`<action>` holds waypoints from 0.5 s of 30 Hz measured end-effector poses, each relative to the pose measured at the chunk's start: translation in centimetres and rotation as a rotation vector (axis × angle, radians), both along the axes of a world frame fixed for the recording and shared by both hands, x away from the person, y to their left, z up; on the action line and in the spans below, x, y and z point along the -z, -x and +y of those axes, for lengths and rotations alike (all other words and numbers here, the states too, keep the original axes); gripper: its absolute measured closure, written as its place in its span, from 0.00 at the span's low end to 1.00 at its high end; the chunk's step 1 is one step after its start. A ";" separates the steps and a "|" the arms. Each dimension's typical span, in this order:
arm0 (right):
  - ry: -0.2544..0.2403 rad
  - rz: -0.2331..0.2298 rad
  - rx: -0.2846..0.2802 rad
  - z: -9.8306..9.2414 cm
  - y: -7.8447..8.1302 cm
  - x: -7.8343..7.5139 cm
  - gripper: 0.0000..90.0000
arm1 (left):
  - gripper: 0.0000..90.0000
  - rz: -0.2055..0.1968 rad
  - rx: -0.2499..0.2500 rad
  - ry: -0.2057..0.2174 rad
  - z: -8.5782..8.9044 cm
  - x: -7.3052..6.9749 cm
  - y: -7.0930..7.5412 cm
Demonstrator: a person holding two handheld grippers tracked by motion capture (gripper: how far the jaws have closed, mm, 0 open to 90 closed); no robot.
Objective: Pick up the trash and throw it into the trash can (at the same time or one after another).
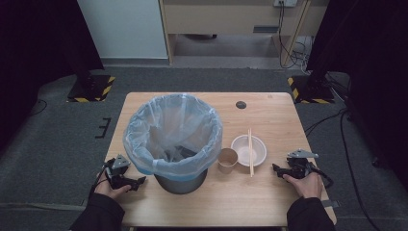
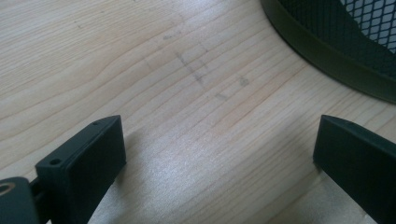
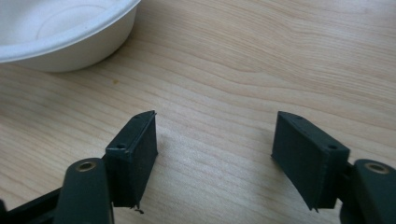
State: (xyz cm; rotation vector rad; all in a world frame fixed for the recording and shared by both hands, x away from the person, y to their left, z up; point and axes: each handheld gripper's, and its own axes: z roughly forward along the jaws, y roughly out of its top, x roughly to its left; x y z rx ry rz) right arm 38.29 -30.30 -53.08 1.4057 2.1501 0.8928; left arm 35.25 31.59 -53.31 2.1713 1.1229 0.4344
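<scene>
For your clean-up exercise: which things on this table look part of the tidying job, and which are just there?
Likely the job:
bin with bag
cup
bowl
chopsticks
left tongs, right tongs, both open

Just there:
table grommet
floor cables

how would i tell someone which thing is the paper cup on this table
Start at the big bin lined with a clear bag on the wooden table. Just to its right stands the paper cup, between the bin and a white bowl with chopsticks across it. It is the only brown, upright container.
</scene>
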 end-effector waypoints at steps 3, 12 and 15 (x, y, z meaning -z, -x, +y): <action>0.030 0.004 -0.007 0.1 0.1 -0.3 0.36 | 0.02 -0.003 -0.033 0.005 0.1 0.0 0.0; -0.056 -0.049 0.014 0.1 0.5 -2.1 0.41 | 0.00 -0.024 -0.077 0.015 -0.3 0.3 0.2; -0.082 -0.064 0.035 0.0 0.5 -2.5 0.40 | 0.00 -0.025 -0.088 0.015 -0.4 0.3 0.2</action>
